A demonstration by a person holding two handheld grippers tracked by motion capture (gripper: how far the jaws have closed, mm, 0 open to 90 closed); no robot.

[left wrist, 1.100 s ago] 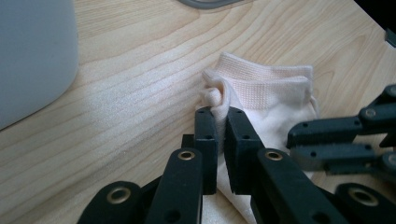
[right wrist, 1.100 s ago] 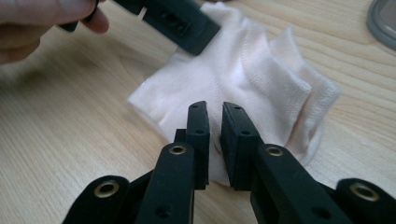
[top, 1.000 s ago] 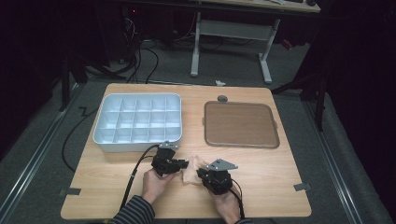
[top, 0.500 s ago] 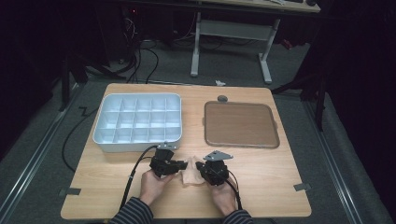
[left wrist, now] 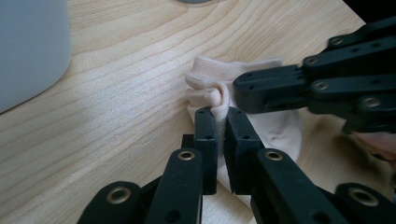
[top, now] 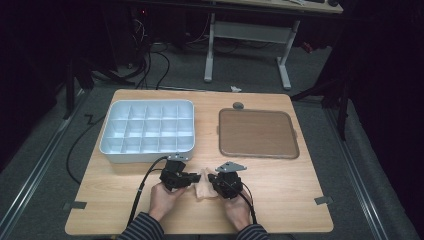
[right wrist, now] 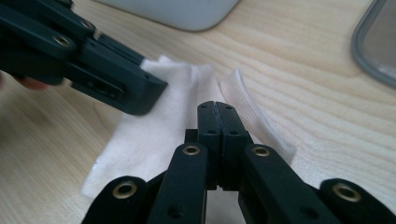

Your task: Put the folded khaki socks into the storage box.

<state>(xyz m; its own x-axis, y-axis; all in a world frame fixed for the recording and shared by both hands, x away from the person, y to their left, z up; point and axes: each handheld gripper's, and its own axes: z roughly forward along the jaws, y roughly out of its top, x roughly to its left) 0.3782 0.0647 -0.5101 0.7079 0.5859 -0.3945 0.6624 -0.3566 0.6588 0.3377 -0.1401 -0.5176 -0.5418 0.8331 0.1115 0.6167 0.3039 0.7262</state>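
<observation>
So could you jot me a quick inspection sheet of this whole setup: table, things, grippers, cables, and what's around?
Surface: wooden table, tape tabs at its front corners.
Job's things: pale sock lying flat near the front edge between the two grippers.
Clutter: white compartment tray with bare cells; brown tray; small dark round thing behind it.
Grippers: left gripper shut on a fold of the sock; right gripper shut on the sock, its jaws just closed.
Cables: black cable trailing from the left gripper; more on the floor behind.
Surroundings: dark room, grey desk frame beyond the table.
</observation>
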